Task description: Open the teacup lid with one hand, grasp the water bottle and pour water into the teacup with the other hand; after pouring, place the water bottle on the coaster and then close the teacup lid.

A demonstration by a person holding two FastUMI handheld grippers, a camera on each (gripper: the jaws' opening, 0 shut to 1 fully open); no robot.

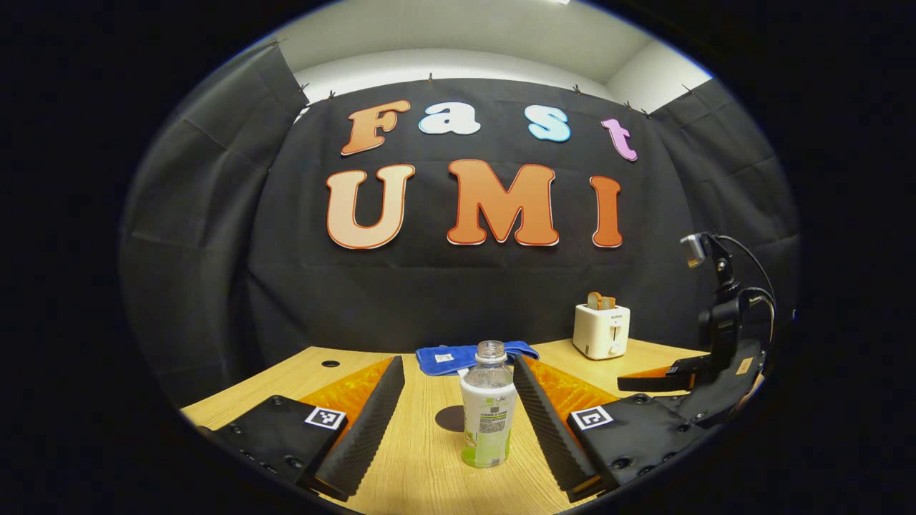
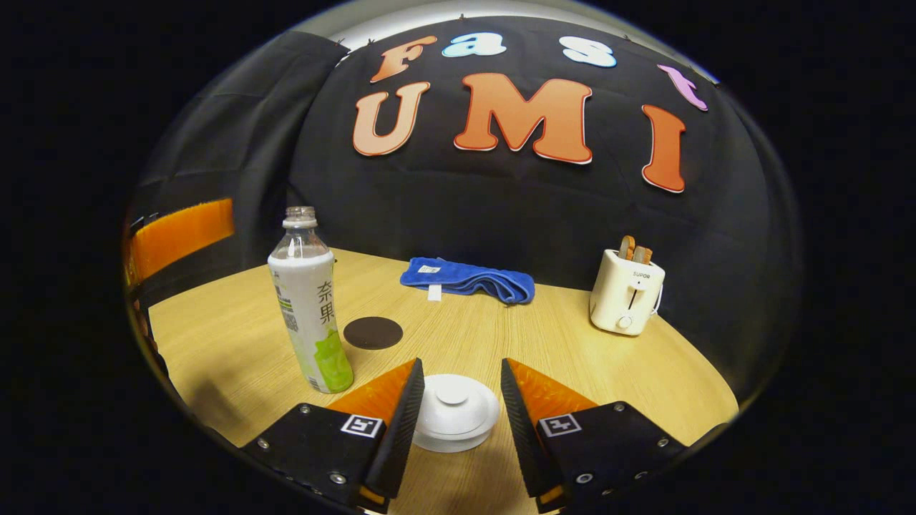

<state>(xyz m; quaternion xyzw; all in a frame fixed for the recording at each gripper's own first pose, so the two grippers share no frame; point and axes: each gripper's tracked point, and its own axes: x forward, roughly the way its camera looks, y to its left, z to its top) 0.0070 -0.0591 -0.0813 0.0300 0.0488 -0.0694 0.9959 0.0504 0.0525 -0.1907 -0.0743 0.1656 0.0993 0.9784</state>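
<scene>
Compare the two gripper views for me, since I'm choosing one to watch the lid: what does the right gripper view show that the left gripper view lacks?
Right gripper view: the white teacup lid lies between the open right gripper fingers. Left gripper view: the open left gripper frames the water bottle, with the other gripper off to one side. Both: bottle, dark round coaster, blue towel, white toaster, wooden table.
</scene>
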